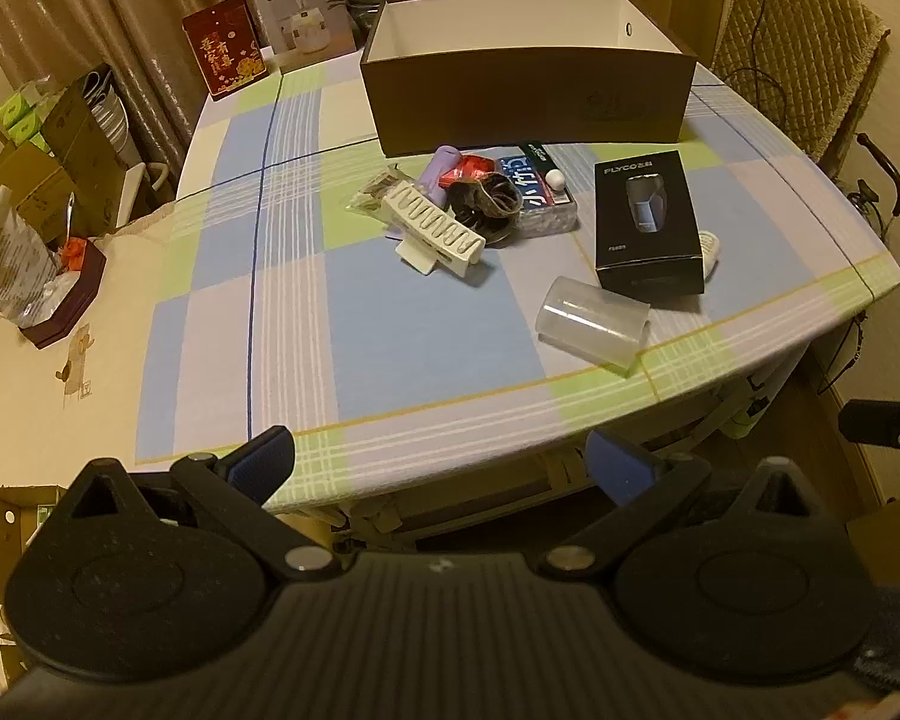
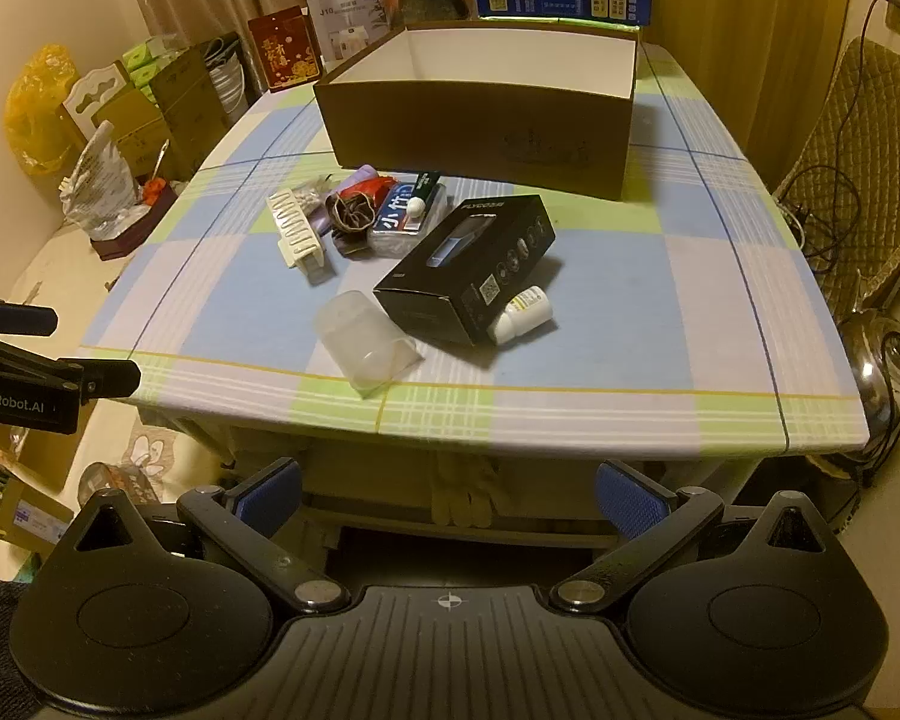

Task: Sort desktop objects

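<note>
The black box (image 1: 648, 222) hides most of the white bottle (image 1: 709, 246)

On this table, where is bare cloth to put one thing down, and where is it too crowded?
Free: the left side of the tablecloth, left of the white rack; the right part, past the black box; inside the brown box. Crowded: the middle pile around the tissue pack, and the clear cup.
</note>
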